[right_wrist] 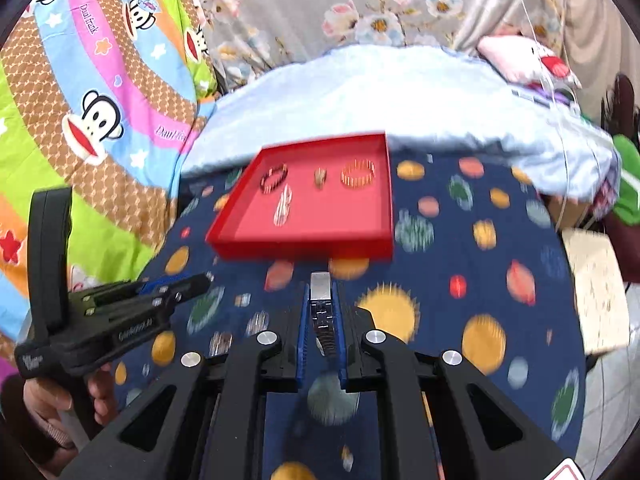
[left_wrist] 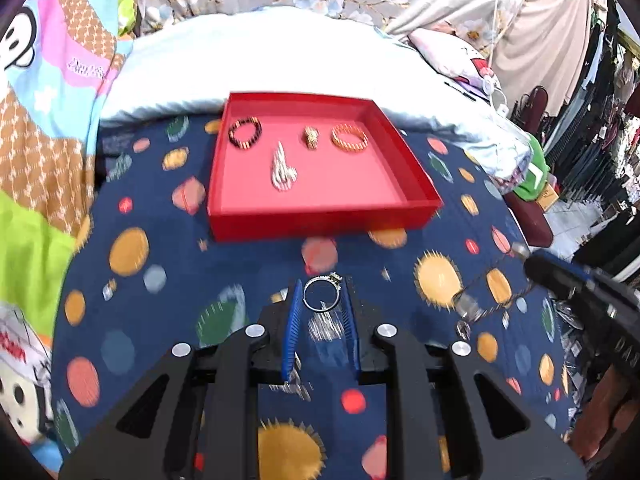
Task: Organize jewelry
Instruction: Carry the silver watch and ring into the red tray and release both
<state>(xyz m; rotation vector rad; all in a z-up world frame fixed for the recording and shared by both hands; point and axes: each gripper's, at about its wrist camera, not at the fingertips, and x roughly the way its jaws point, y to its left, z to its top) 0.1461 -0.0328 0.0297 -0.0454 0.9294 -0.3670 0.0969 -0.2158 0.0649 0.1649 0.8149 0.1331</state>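
Observation:
A red tray [left_wrist: 320, 220] [right_wrist: 300, 246] lies on the dark blue spotted cloth. In it are a dark bead bracelet [left_wrist: 245, 133] [right_wrist: 274, 178], an orange bracelet [left_wrist: 349, 138] [right_wrist: 358, 174], a small gold piece [left_wrist: 311, 137] [right_wrist: 320, 178] and a silver piece [left_wrist: 282, 168] [right_wrist: 283, 205]. My left gripper [left_wrist: 321, 300] is shut on a silver ring with a stone [left_wrist: 322, 294], just before the tray. My right gripper [right_wrist: 322, 300] is shut on a silver metal watch band [right_wrist: 322, 312]. In the left wrist view the right gripper [left_wrist: 560, 280] shows with the band [left_wrist: 492, 300] hanging from it.
A white pillow [left_wrist: 280, 64] lies behind the tray. Colourful cartoon bedding [right_wrist: 80, 100] is on the left and floral fabric [right_wrist: 340, 8] at the back. The cloth's right edge drops off to a floor with clothes [left_wrist: 600, 140]. The left gripper's body [right_wrist: 112, 316] is at lower left.

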